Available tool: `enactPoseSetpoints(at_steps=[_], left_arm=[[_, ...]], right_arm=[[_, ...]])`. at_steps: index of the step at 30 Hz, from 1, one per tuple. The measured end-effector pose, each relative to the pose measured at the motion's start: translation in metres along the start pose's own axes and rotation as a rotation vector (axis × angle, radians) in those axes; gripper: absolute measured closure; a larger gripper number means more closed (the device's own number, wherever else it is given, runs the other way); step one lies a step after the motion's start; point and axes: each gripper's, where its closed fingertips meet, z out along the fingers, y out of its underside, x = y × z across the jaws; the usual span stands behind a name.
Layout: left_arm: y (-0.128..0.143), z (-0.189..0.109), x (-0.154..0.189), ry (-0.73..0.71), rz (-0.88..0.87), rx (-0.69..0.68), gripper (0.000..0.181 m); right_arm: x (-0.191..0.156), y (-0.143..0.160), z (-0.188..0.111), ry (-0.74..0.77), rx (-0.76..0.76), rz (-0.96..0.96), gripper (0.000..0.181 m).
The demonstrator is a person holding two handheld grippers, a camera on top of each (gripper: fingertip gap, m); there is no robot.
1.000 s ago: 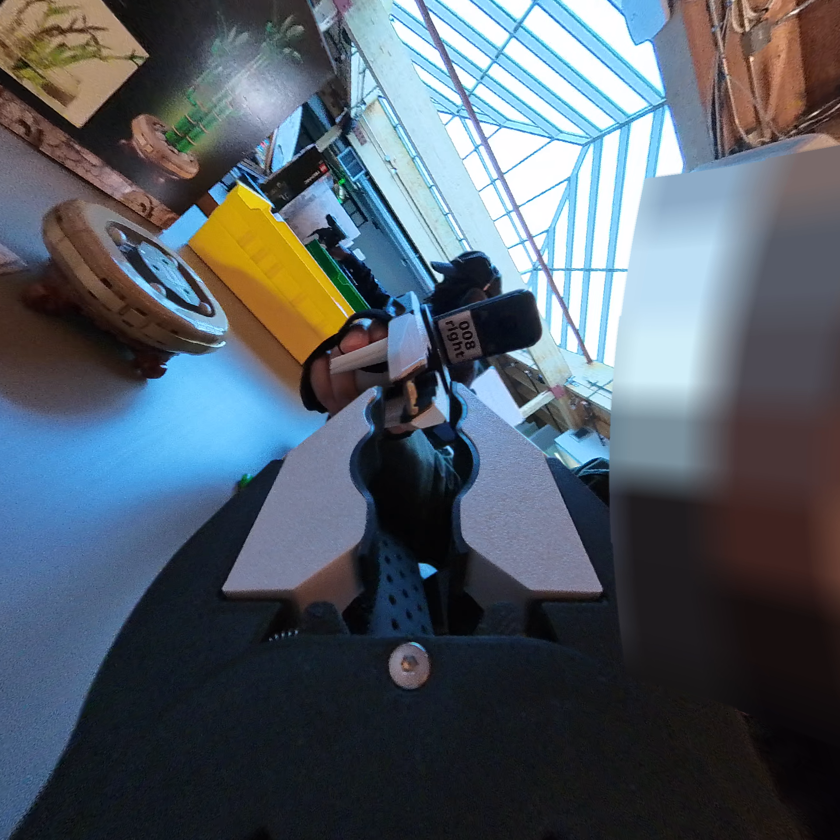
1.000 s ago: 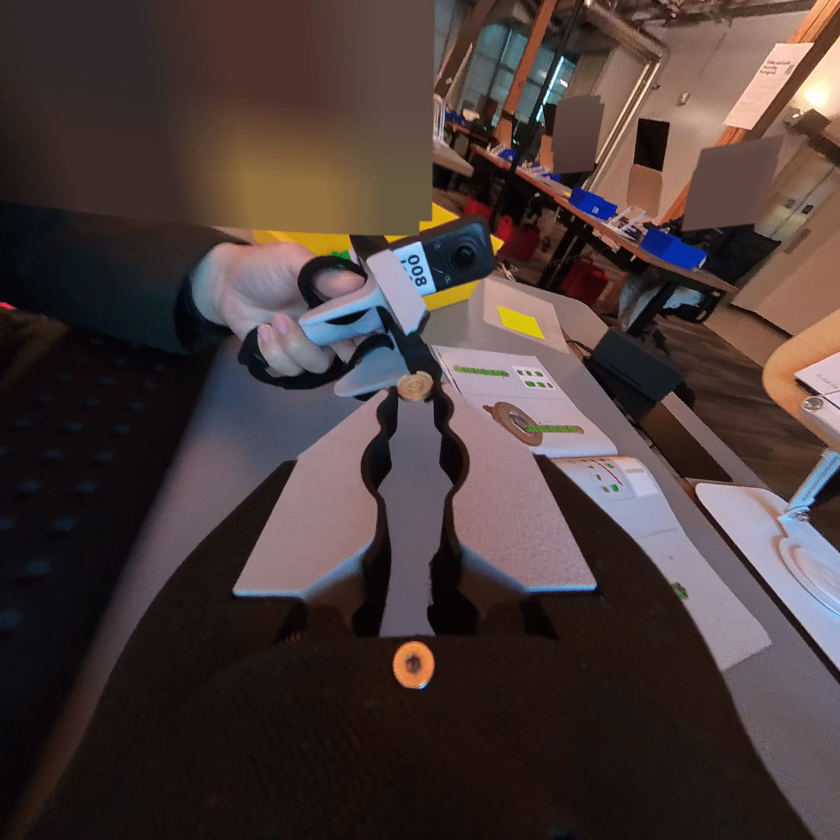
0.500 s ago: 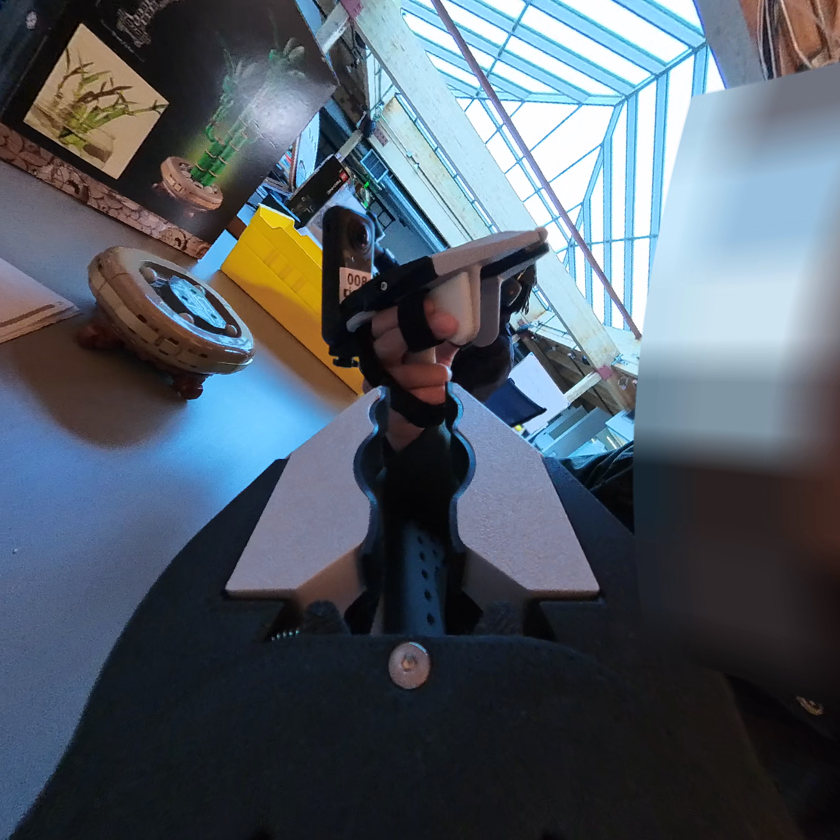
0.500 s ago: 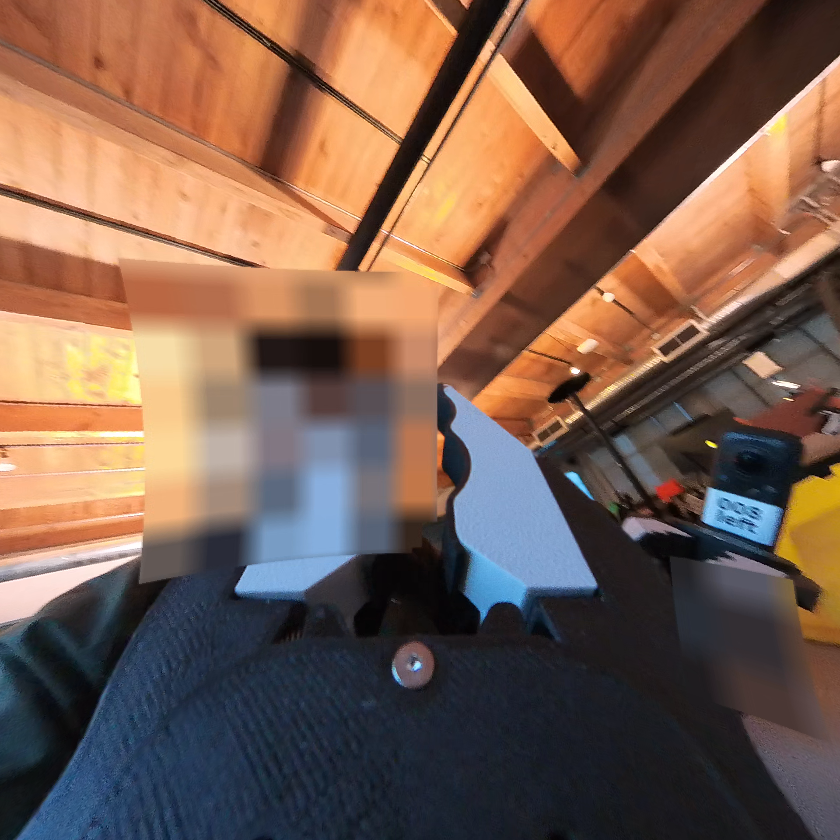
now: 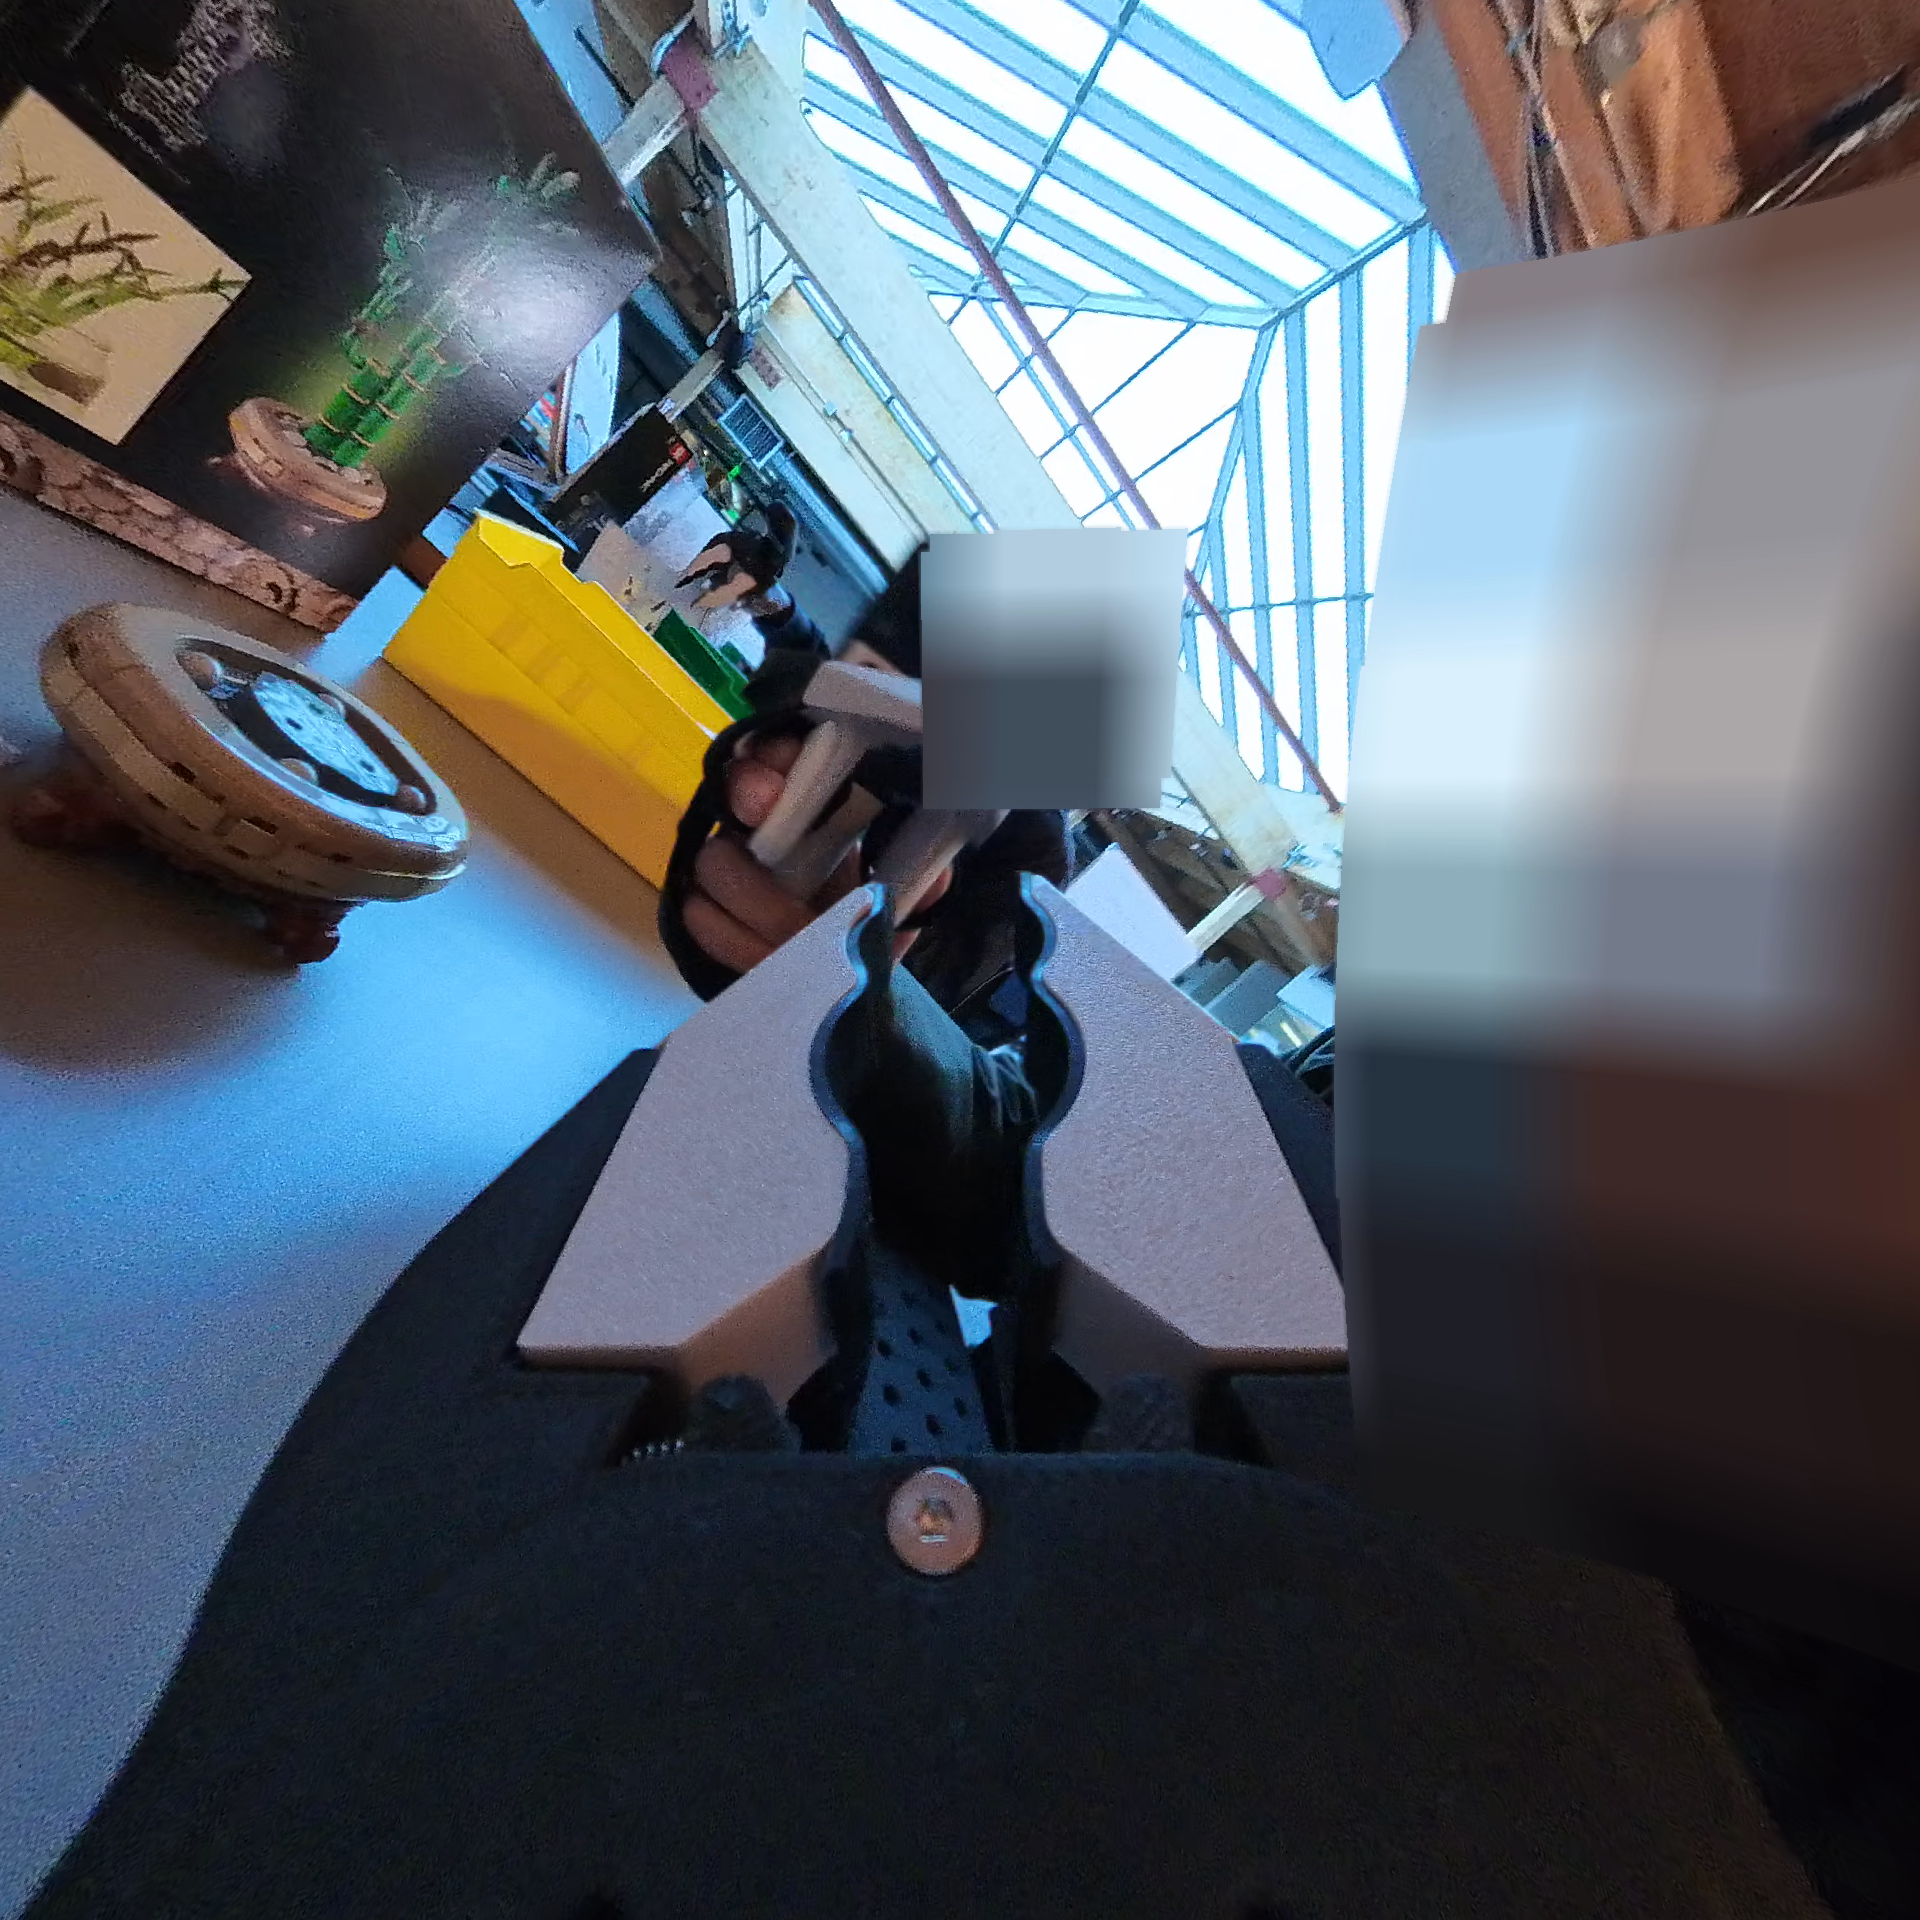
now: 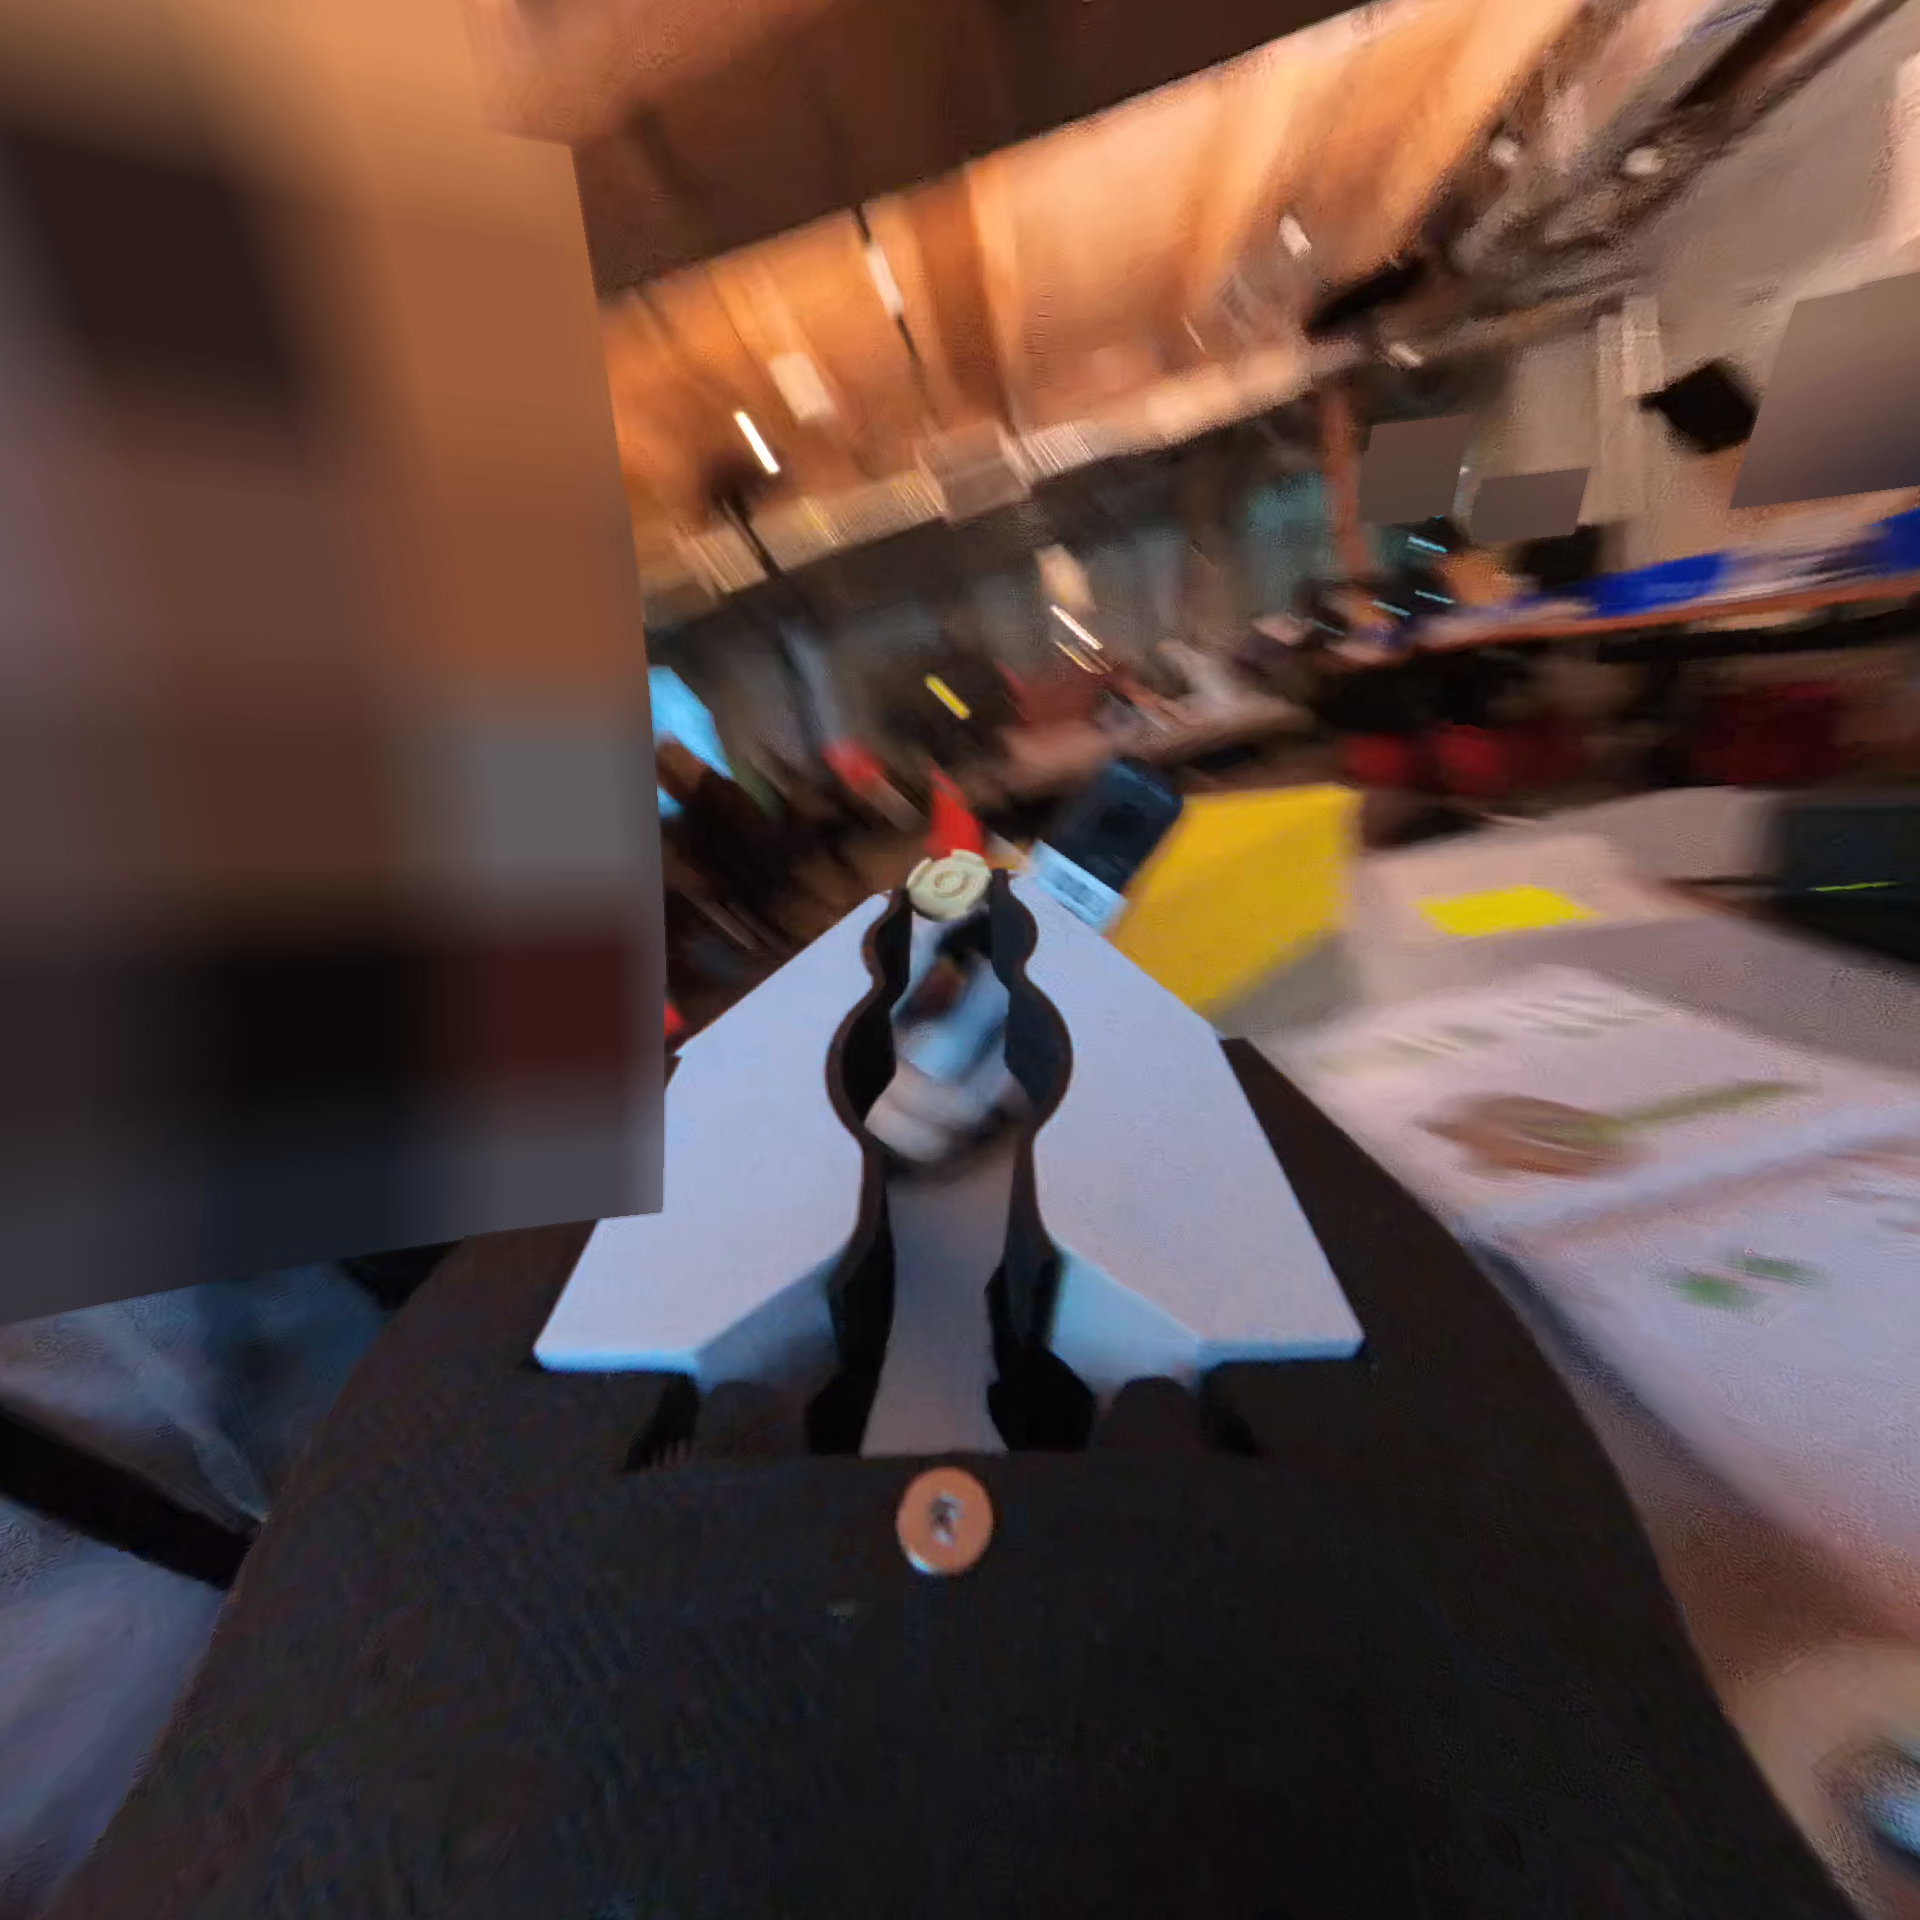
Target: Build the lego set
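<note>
A round tan Lego base [image 5: 249, 758] with a black and white centre sits on the grey table [image 5: 260, 1143] at the left of the left wrist view. My left gripper [image 5: 948, 902] is raised off the table, its fingers slightly apart with nothing between them. A hand holds my right gripper [image 5: 831, 790] just beyond it. In the blurred right wrist view, my right gripper [image 6: 948, 894] is shut on a small tan round Lego piece [image 6: 948, 885] at its tips. The left gripper [image 6: 1107, 836] shows close behind that piece.
The dark Lego box [image 5: 312, 260] stands behind the base. A yellow bin [image 5: 561, 686] sits at the back of the table and also shows in the right wrist view [image 6: 1236, 894]. Open instruction pages [image 6: 1558, 1122] and a yellow note [image 6: 1501, 909] lie at right.
The right wrist view swung up to the ceiling, then back down toward the table and left gripper, and is motion-blurred. The tan piece stays in its tips. The left gripper barely moved.
</note>
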Motion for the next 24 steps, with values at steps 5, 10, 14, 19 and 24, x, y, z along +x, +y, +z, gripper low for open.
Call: enactPoseSetpoints(at_steps=[5, 10, 14, 19, 24], left_arm=[[0.007, -0.002, -0.021, -0.144, 0.037, -0.04, 0.164], [0.014, 0.003, -0.024, -0.177, 0.083, -0.089, 0.162], [0.022, 0.005, -0.029, -0.219, 0.139, -0.142, 0.181], [-0.051, -0.058, -0.024, -0.681, 0.578, -0.042, 0.18], [-0.114, -0.32, 0.031, -1.862, 0.569, 0.209, 0.181]], right_arm=[[0.009, 0.039, 0.006, 0.203, -0.311, -0.474, 0.168], [0.014, 0.063, 0.011, 0.218, -0.442, -0.591, 0.168], [0.015, 0.069, 0.013, 0.232, -0.471, -0.634, 0.168], [0.029, 0.087, 0.009, 0.254, -0.554, -0.572, 0.156], [0.042, 0.119, 0.003, 0.269, -0.72, -0.552, 0.156]])
